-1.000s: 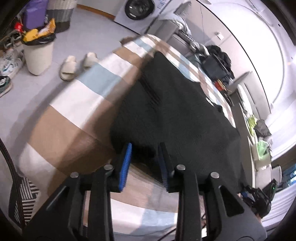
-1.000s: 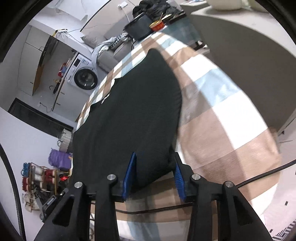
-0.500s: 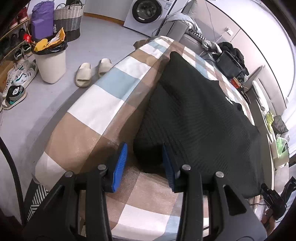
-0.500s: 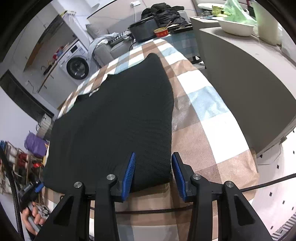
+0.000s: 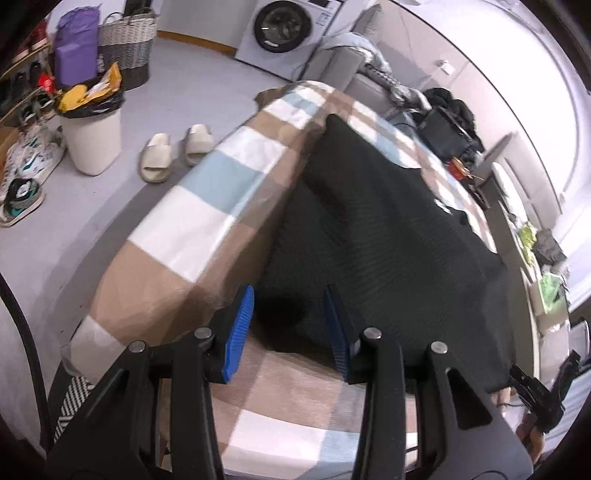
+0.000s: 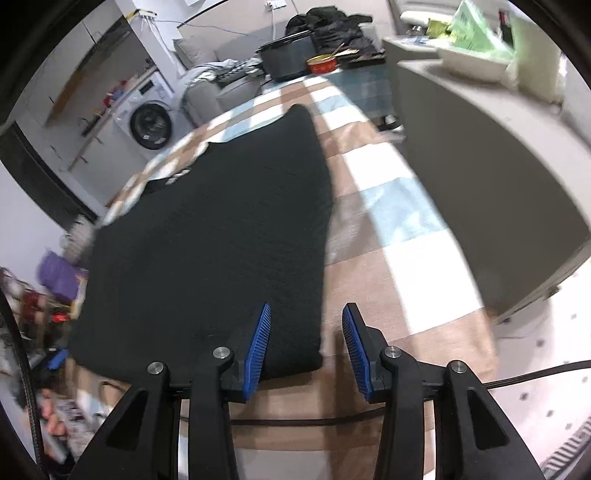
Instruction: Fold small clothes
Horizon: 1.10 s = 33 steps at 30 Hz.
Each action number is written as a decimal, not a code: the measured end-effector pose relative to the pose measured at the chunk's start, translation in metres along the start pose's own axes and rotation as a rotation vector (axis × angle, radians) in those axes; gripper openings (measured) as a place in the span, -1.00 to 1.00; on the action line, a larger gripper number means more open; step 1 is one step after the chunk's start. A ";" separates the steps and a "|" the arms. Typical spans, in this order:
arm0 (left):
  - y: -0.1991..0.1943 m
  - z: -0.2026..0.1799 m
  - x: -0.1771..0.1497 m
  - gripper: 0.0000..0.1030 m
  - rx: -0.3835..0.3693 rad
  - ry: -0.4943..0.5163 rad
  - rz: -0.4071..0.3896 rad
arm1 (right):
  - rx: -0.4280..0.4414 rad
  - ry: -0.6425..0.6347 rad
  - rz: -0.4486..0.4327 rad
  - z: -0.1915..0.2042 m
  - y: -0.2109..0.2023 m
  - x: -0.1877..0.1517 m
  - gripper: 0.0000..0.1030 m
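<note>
One black knit garment (image 5: 388,236) on show, spread flat on a bench covered w/ a checked cloth (image 5: 207,206) in tan, white and pale blue. Two grippers in play, one per view, each w/ two blue-padded fingers.

Left gripper (image 5: 290,326) — jaws partway apart and they've just been opening a touch; the garment's near-left corner sits in the gap between the pads, but the pads aren't pressing it, so it's released, not gripped. That corner looks a bit bunched and shadowed.

Right gripper (image 6: 306,345) — jaws also partway apart. The near-right corner of the garment (image 6: 221,236) lies by the left pad and reaches only part of the way across the gap; the right pad hangs over bare cloth (image 6: 406,258). No squeeze visible, so released too.

Garment runs away from both sets of jaws toward the far end of the bench, narrowing to a point there.

Off the bench: one washing machine (image 5: 284,29), two pale slippers (image 5: 177,151), one white bin (image 5: 92,140) stuffed w/ rubbish. A black cable (image 6: 517,380) trails across the near edge in the right view.
</note>
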State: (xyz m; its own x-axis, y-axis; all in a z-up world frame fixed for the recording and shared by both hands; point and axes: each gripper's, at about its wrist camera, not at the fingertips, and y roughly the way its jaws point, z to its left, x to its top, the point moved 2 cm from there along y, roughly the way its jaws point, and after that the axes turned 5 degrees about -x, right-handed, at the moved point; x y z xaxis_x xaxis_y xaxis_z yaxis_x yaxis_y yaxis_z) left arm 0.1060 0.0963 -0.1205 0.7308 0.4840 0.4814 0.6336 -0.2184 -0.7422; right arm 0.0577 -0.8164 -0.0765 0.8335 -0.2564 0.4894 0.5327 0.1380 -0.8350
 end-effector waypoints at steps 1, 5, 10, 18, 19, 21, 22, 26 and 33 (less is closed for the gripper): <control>0.001 -0.005 0.001 -0.14 -0.012 0.012 0.005 | 0.042 0.015 0.007 0.000 0.001 0.000 -0.20; 0.011 -0.022 0.008 0.11 -0.057 0.059 0.030 | 0.084 0.042 0.011 -0.001 0.008 0.004 -0.20; 0.023 -0.042 0.010 0.65 -0.082 0.107 0.057 | 0.092 0.045 -0.009 0.000 0.005 0.003 -0.55; 0.031 -0.049 0.002 0.70 -0.095 0.121 0.085 | 0.005 -0.024 0.009 -0.004 0.002 0.002 -0.68; 0.030 -0.050 0.002 0.73 -0.098 0.129 0.084 | 0.004 -0.026 0.002 -0.004 0.001 0.002 -0.68; 0.027 -0.057 0.000 0.84 -0.104 0.164 0.080 | -0.017 -0.039 -0.022 0.000 -0.003 0.004 -0.63; 0.026 -0.061 -0.001 0.93 -0.105 0.188 0.076 | -0.020 -0.043 -0.034 0.003 -0.006 0.005 -0.62; 0.026 -0.084 -0.005 0.95 -0.107 0.281 0.065 | -0.012 -0.038 -0.103 0.011 -0.018 0.011 -0.56; 0.049 -0.100 -0.022 0.98 -0.115 0.358 0.126 | -0.004 -0.150 -0.183 0.061 -0.020 0.013 -0.28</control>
State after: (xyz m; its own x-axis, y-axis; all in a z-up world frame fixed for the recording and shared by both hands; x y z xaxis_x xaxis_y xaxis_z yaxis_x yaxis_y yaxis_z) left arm 0.1463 -0.0100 -0.1206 0.8342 0.1253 0.5370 0.5426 -0.3609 -0.7585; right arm 0.0668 -0.7637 -0.0378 0.7359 -0.1320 0.6641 0.6764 0.0980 -0.7300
